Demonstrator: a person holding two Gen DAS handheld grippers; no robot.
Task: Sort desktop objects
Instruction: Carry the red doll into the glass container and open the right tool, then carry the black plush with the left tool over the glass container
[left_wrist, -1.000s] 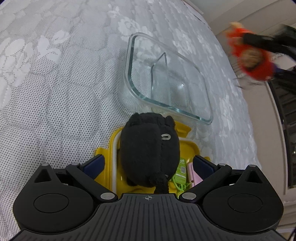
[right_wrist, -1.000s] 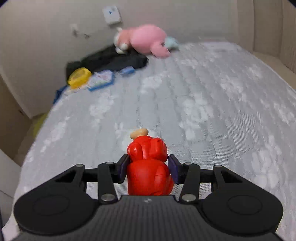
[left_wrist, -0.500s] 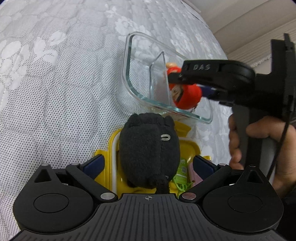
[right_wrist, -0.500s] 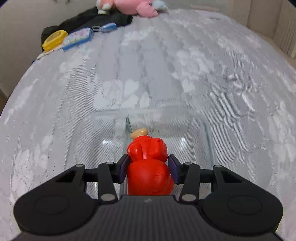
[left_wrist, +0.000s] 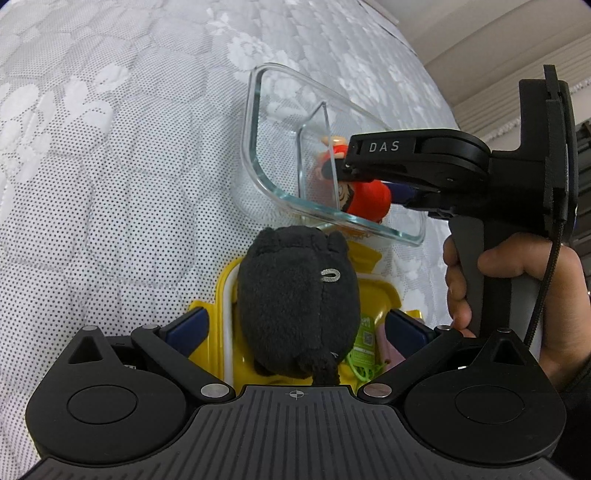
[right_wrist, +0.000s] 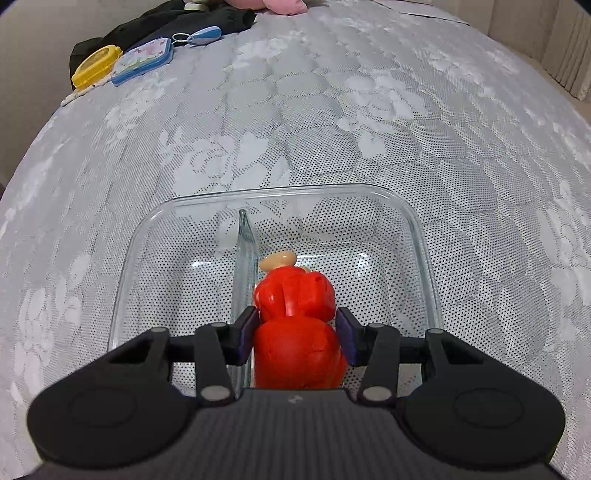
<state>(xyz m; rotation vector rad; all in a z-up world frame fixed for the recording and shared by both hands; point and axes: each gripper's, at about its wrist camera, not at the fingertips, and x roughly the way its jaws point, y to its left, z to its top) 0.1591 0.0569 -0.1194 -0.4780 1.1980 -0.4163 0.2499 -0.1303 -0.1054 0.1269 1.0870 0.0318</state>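
red figure (right_wrist: 295, 325) gripped by right fingers (right_wrist: 246, 334), beside glass dish (right_wrist: 424, 258) divider (right_wrist: 244, 258).

Even, soft daylight; sharp focus, with strong fisheye bending at edges.

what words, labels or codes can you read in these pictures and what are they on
"DAS": white letters on the black arm of the right tongs, left wrist view.
Green tag beside the black plush toy: print and a square code, too small to read.
Blue tin at the far edge: patterned lid, no wording legible.
Nothing else readable.
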